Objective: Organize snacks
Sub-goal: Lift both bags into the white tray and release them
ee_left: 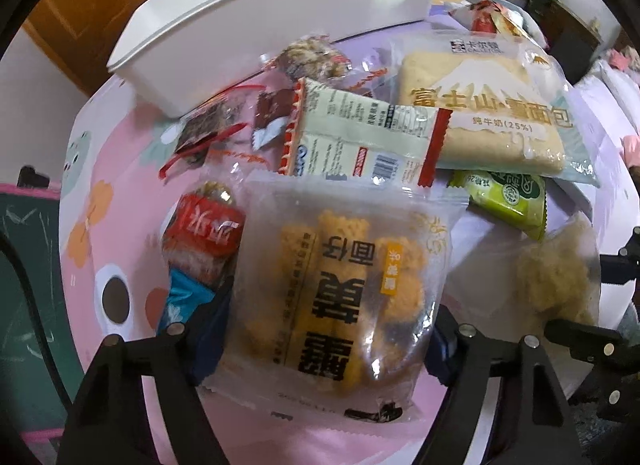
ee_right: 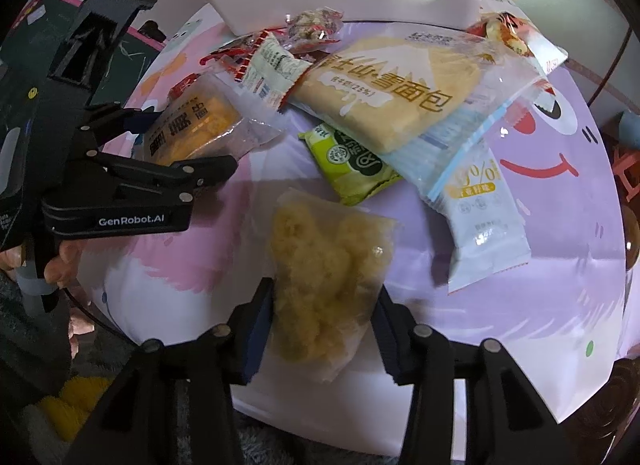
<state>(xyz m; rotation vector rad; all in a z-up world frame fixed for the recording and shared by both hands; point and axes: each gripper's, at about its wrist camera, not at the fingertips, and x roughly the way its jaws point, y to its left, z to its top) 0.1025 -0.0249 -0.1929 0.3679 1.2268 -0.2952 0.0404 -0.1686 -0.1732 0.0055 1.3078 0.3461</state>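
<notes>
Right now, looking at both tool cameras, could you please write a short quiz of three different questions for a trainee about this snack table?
1. True or false: the right tool has the clear bag of pale yellow puffs between its fingers.
2. Multiple choice: which packet lies between the left tool's fingers? A) green packet B) orange cake packet with big black characters C) large bread packet
3. Fill in: the snacks will likely go into the white ____ at the far side of the table.

Key: 1 true; 2 B; 3 bin.
</notes>
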